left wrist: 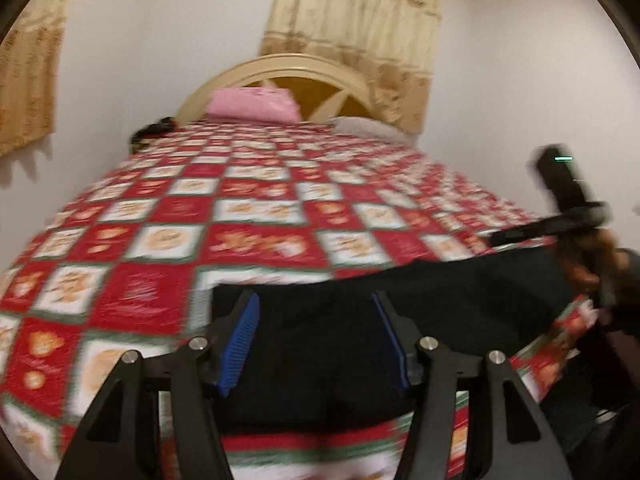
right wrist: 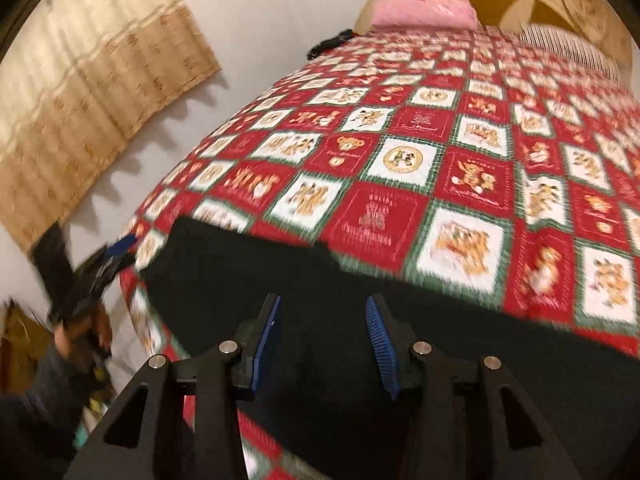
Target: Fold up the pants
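Black pants [left wrist: 400, 312] lie flat across the near end of the bed; they also show in the right wrist view [right wrist: 320, 292]. My left gripper [left wrist: 316, 300] is open above the pants' left part, its blue pads [left wrist: 240, 340] apart and empty. My right gripper [right wrist: 322, 304] is open over the pants, its blue pads [right wrist: 382, 344] apart and empty. The right gripper also shows at the right edge of the left wrist view [left wrist: 504, 236]. The left gripper also shows at the left of the right wrist view [right wrist: 120, 248]. Both views are motion-blurred.
The bed has a red, white and green patchwork quilt [left wrist: 248, 208]. A pink pillow [left wrist: 252, 106] and a pale pillow [left wrist: 368, 126] lie by the arched headboard [left wrist: 280, 68]. A dark object [left wrist: 154, 130] sits at the far left corner. Beige curtains [left wrist: 352, 32] hang behind.
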Action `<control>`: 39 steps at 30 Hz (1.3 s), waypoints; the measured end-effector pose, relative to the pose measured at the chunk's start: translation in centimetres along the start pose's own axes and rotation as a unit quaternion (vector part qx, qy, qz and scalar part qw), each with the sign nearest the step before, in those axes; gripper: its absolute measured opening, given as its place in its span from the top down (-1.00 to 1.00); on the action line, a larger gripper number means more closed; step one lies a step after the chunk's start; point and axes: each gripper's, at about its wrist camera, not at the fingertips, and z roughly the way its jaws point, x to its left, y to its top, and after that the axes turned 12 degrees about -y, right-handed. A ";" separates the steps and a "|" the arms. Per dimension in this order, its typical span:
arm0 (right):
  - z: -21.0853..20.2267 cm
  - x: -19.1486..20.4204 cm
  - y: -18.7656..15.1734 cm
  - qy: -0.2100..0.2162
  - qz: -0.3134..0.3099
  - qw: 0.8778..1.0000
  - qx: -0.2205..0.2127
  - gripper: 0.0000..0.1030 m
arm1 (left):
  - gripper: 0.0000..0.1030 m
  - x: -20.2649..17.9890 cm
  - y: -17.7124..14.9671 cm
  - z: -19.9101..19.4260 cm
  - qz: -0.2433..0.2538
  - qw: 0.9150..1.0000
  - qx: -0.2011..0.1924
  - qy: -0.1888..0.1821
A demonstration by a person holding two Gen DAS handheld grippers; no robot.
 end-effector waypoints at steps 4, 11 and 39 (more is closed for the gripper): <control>4.0 -0.6 2.8 0.027 0.055 0.997 0.044 0.11 | -0.16 -3.2 0.2 4.1 0.004 0.997 0.025 -0.079; 8.6 -1.2 4.6 0.066 0.118 0.985 0.106 0.19 | -0.16 -6.5 -2.4 9.3 -0.014 0.981 0.098 -0.166; 5.5 -4.3 2.1 0.064 0.125 0.988 0.062 -0.25 | -0.40 -11.3 -3.6 9.2 0.076 0.978 0.133 -0.143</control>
